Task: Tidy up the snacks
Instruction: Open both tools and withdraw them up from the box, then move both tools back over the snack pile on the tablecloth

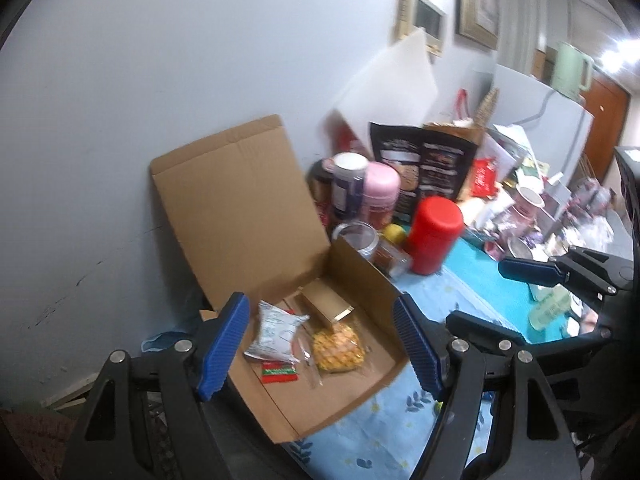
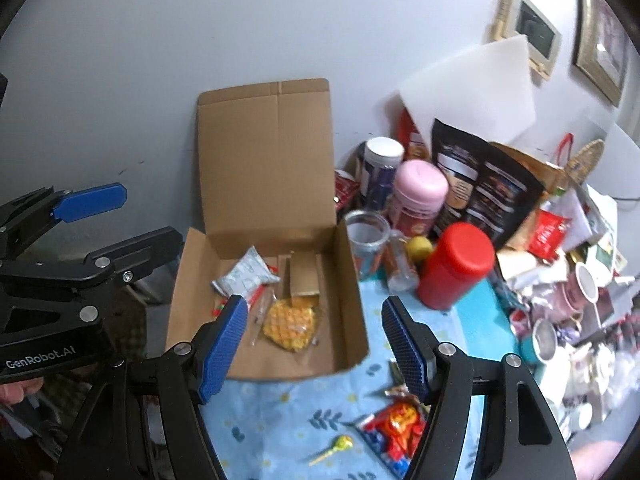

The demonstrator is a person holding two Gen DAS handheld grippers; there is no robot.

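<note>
Packing looks partly done, by my reading: both grippers hover above the table with nothing between their pads, and loose snacks are not yet boxed. The left gripper (image 1: pixel 320 344) has its jaws spread and empty over the cardboard box (image 1: pixel 362 276); the right gripper (image 2: pixel 314 346) is likewise spread and empty, just beside the box's near right corner.

The box stands open, lid leaning against the wall. Inside lie a silver packet (image 1: pixel 276 330), a yellow waffle snack (image 1: pixel 338 346) in clear wrap, a small gold carton (image 1: pixel 326 308) and a little red-and-green sachet (image 1: pixel 280 372).

Outside it, on the blue floral cloth (image 2: pixel 280 408), rest a red-and-orange candy bag (image 2: pixel 394 428) and a yellow lollipop (image 2: pixel 340 446) (both near the right gripper). The next move probably calls for lowering the right gripper onto one of them, closing, then carrying it into the box's free front area.
</note>
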